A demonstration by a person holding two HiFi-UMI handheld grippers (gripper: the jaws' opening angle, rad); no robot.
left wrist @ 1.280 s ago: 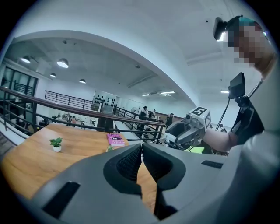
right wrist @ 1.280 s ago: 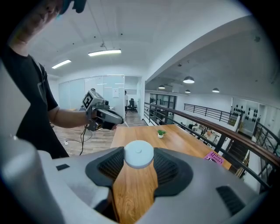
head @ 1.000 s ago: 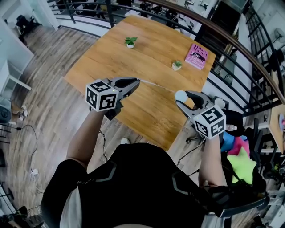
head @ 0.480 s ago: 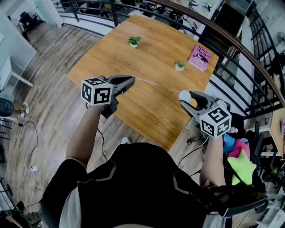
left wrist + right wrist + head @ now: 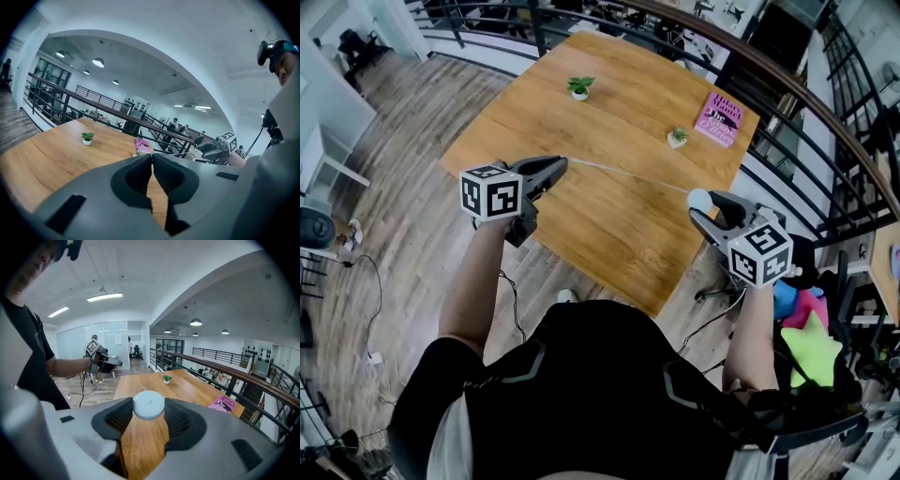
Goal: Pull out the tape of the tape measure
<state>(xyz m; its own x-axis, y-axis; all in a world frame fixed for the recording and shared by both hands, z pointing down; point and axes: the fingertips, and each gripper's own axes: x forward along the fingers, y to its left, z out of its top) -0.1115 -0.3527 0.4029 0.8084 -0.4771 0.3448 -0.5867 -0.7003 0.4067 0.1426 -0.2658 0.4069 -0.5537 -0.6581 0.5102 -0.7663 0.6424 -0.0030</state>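
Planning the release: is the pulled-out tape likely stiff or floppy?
Probably floppy: the tape looks thread-thin, straight only while stretched between left gripper and the tape measure in the right gripper. Likely light; slackened, it may sag.

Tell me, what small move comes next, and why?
Probably draw the left gripper farther from the right gripper: its jaws are shut on the end of the tape, which runs taut to the white tape measure the right one grips.
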